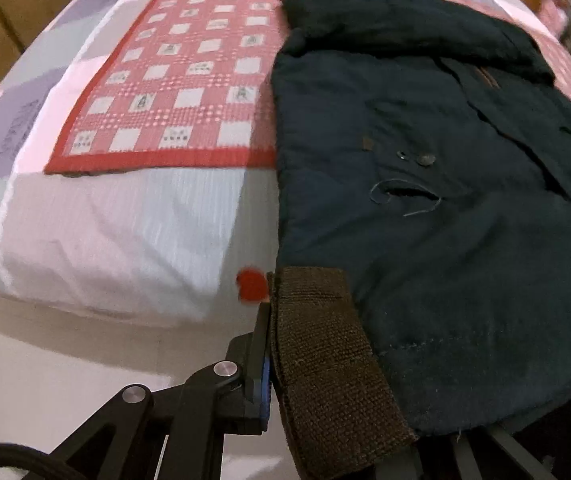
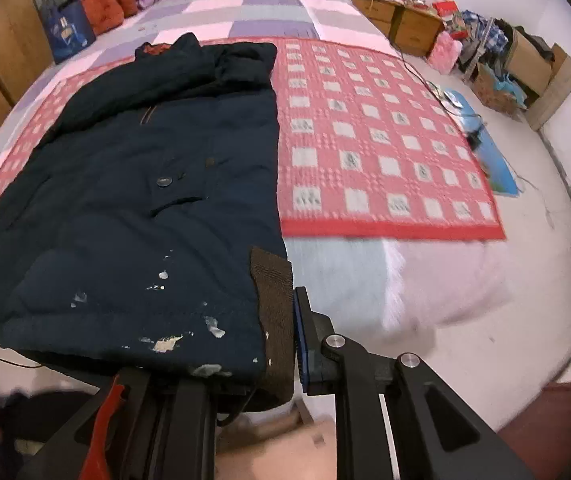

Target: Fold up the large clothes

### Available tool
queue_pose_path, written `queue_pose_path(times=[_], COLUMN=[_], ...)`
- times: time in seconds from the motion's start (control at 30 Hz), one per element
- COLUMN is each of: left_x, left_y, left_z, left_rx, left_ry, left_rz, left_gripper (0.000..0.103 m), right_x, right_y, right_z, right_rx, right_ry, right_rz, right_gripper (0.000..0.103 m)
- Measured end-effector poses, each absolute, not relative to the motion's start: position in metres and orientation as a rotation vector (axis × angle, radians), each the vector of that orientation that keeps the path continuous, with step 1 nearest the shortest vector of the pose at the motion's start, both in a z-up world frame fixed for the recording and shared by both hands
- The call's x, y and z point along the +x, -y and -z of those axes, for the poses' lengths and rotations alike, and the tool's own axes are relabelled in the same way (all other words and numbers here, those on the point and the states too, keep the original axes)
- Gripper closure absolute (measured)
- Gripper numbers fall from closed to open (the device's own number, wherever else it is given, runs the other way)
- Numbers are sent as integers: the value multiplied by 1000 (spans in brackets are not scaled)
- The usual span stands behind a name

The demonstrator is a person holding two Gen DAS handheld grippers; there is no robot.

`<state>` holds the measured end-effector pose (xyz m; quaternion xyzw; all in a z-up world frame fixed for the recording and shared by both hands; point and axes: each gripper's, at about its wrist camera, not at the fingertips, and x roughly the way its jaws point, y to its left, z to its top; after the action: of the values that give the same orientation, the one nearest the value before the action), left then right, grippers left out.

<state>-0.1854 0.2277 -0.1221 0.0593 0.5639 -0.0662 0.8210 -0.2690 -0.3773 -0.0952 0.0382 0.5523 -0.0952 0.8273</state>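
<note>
Two hand-held grippers bite the near hem of a dark navy jacket (image 1: 425,200) that lies on a bed (image 1: 105,240), its lower edge hanging over the bed's near edge toward the cameras. The left hand-held gripper (image 1: 285,360) is clamped on the hem's left corner, a brown knit cuff (image 1: 325,360) draped over its finger; the right hand-held gripper (image 2: 281,340) is clamped on the hem's right corner, beside the same sort of brown knit band (image 2: 273,312). The jacket's long axis runs straight away from both grippers, hem near, collar (image 2: 157,48) far, with the sleeves apparently already folded in over the body. Most of it rests on a red checked mat (image 2: 385,140) spread over the pastel patchwork bedspread (image 2: 245,0). Neither hand is nearer: each holds one corner, so the next fold, by this judgement, carries the hem forward toward the collar. White paint-like flecks (image 2: 165,344) mark the hem. Beyond the bed, open cardboard boxes (image 2: 525,60) on the floor hold mixed clothing; a blue bag (image 2: 69,32) on the bed holds folded garments.
</note>
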Motion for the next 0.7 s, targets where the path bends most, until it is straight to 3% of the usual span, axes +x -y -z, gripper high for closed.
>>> queue_pose_path(times=[0.3,0.7], left_x=[-184,-39], left_y=[-240,-210], left_z=[63,8], left_rx=[62,118], left_ry=[-1204,-1104], left_rz=[109,61], left_gripper=[88,88], right_x=[-312,-184], right_y=[360,384], right_z=[4,-39], right_rx=[53,25], right_ry=[-1232,-1070], right_rz=[217,155], right_gripper=[87,87])
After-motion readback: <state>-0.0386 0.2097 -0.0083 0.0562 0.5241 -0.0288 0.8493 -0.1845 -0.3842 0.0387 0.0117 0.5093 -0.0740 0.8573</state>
